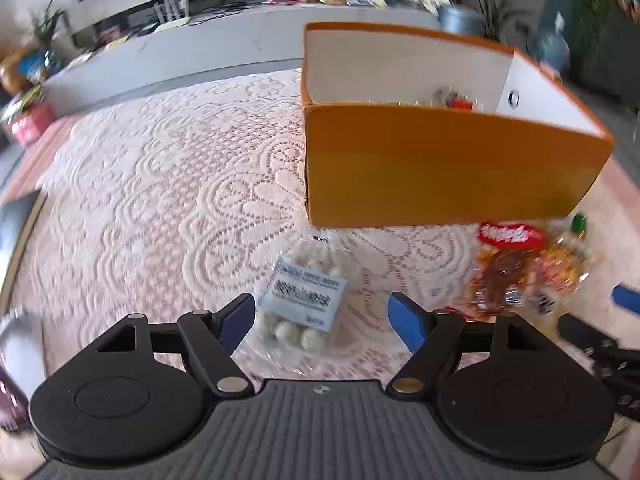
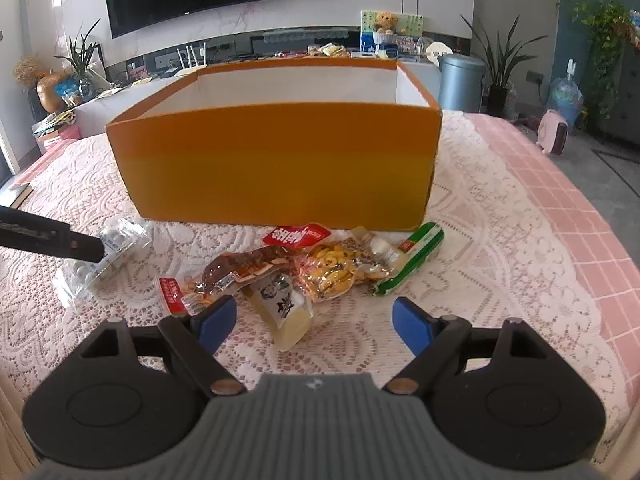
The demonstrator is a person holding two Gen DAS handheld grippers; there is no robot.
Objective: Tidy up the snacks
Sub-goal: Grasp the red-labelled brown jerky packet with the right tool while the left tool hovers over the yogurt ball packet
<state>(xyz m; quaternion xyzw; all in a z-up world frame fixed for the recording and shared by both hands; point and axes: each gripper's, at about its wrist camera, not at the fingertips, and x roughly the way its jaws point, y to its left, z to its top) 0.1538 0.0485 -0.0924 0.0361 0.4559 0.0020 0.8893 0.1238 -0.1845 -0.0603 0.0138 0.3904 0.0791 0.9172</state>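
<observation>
Inside the orange box [image 1: 440, 168], only the left view shows snacks, both grippers' fingers [image 1: 406, 322] [image 2: 412, 324] wide open and empty over the lace-covered surface [image 2: 500, 240], living room beyond.

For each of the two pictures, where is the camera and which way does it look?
Left wrist: on the left gripper, facing down at the bag of white balls; open jaws show.
Right wrist: on the right gripper, facing the snack pile; open jaws show, plus the left gripper's finger.
Shared: orange box, lace cloth, white-ball bag, snack pile.
</observation>
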